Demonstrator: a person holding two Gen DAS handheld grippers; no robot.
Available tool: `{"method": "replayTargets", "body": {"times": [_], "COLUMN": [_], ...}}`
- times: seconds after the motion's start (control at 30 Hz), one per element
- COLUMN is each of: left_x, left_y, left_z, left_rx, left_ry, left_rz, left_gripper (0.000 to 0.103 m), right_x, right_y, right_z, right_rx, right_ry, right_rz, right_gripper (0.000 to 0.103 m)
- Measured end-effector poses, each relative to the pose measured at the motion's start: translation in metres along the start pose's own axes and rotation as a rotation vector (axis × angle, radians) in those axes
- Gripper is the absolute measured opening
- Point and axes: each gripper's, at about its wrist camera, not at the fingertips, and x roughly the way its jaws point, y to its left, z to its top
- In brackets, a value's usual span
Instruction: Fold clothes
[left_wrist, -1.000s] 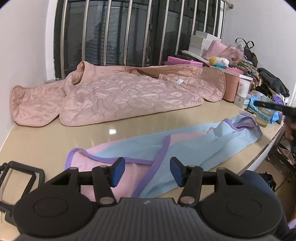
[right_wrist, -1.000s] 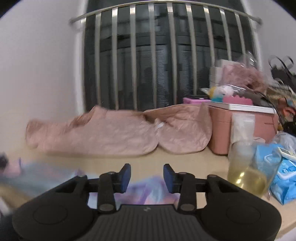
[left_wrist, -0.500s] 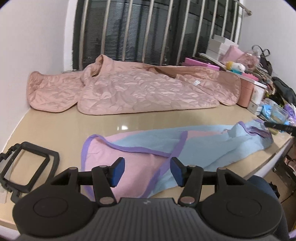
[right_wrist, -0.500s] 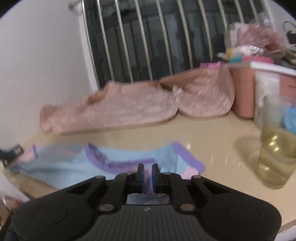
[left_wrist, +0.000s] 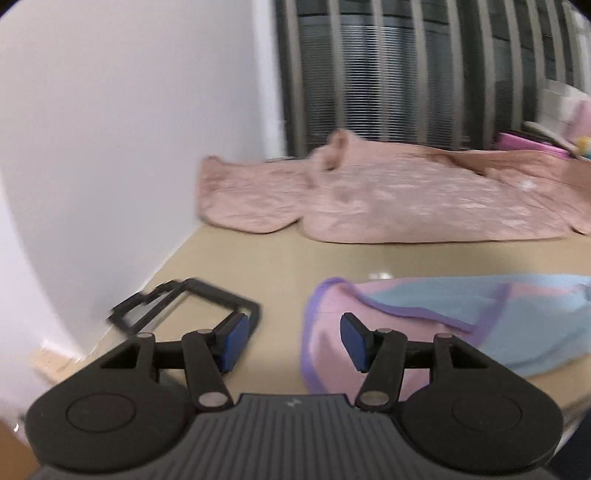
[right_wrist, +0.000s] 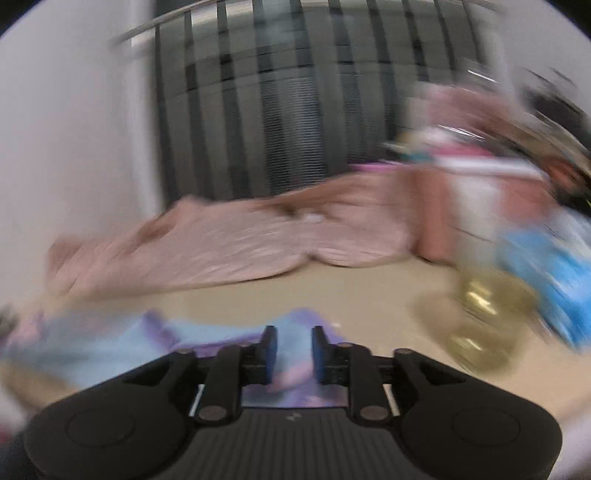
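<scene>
Left gripper (left_wrist: 293, 341) released above the blue-pink garment's (left_wrist: 461, 321) purple-edged end, lower frame. Right gripper (right_wrist: 293, 354) parted narrowly over the garment; grasp unclear through blur.

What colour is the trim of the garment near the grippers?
Purple trim, clearest in the left wrist view.

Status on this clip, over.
Left hand-held gripper open, empty. Right hand-held gripper partly open over garment. Black frame beside it.
</scene>
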Motion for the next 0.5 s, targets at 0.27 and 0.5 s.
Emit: {"method": "replayTargets", "body": {"times": [0.27,0.5], "left_x": [0.009,0.022], "left_y": [-0.015,-0.023], "left_z": [-0.013,-0.021], "left_rx": [0.005,0.030], "left_ry": [0.063,0.075], "left_rz": [0.036,0.053], "left_gripper": [0.065,0.054], "right_x": [0.017,0.031], "right_y": [-0.006,0.039], "right_z": [-0.020,-0.036], "right_rx": [0.185,-0.103], "right_ry": [-0.001,-0.017], "right_rz": [-0.111,-0.137], "right_gripper": [0.039,0.035]}}
